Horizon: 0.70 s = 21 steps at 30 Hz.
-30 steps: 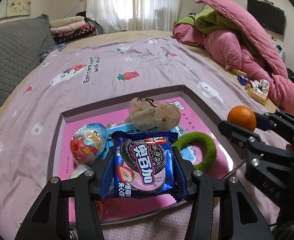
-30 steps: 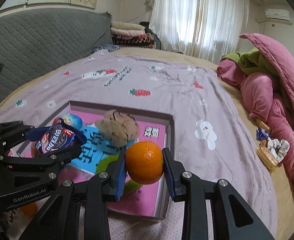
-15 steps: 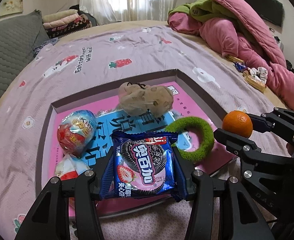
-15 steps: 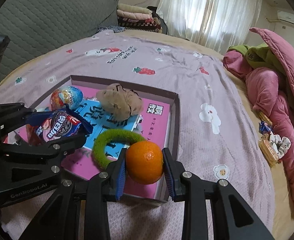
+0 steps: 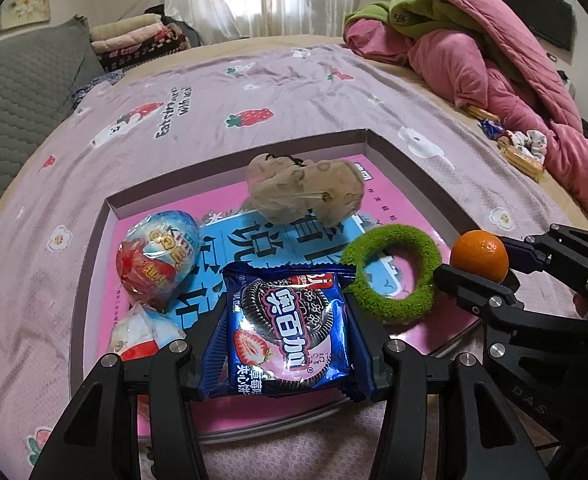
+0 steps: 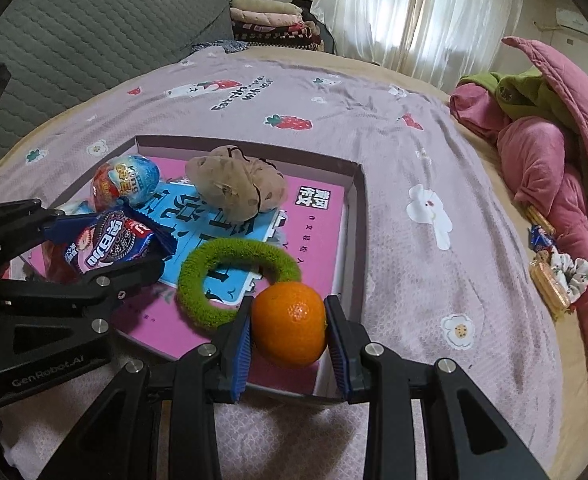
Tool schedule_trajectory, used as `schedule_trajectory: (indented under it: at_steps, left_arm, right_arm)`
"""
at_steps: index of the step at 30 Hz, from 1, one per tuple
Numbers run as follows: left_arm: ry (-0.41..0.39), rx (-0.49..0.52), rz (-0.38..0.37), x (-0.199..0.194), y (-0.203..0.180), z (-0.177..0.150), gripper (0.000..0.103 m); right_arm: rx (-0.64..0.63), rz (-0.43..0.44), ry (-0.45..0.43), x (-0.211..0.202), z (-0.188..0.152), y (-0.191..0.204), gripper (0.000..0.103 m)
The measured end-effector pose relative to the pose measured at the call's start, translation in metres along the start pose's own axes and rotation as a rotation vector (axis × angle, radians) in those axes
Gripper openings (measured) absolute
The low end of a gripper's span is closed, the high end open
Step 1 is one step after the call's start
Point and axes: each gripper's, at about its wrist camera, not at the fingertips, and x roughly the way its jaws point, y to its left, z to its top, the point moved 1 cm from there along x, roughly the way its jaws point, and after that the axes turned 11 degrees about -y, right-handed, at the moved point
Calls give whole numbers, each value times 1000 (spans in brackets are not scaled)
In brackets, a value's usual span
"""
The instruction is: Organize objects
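Note:
My left gripper point(image 5: 288, 340) is shut on a blue cookie packet point(image 5: 290, 330), held over the near edge of a shallow box point(image 5: 410, 168) with a pink floor. An orange point(image 6: 289, 325) sits clamped between the pads of my right gripper point(image 6: 290, 326), above the box's near right corner. The same orange point(image 5: 480, 255) and right gripper show at the right of the left wrist view. Inside the box lie a green fuzzy ring point(image 5: 390, 276), a beige plush toy point(image 5: 306, 196) and a foil-wrapped egg point(image 5: 158, 254), with a second wrapped egg point(image 5: 142, 334) partly hidden by my left finger.
The box lies on a purple strawberry-print bedspread point(image 5: 254, 92). A heap of pink and green bedding point(image 5: 474, 48) fills the right side, with small snacks and a scrunchie point(image 5: 522, 148) beside it. A grey headboard point(image 6: 94, 24) and folded blankets point(image 6: 270, 20) stand at the far end.
Both grippers have tilted and dropped a little toward the box, so its contents look nearer and larger. The packet and the orange stay gripped as before.

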Motion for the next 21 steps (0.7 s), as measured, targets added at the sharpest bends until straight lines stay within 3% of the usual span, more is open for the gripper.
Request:
schedule_trajectory:
  at_steps: [10, 21]
  left_arm:
    - [23, 0, 33, 10, 4, -8, 54]
    - [39, -15, 30, 17, 9, -10, 54]
  right_arm:
    - [76, 35, -20, 11, 1, -5, 34]
    - [63, 37, -13, 11, -2, -4, 34]
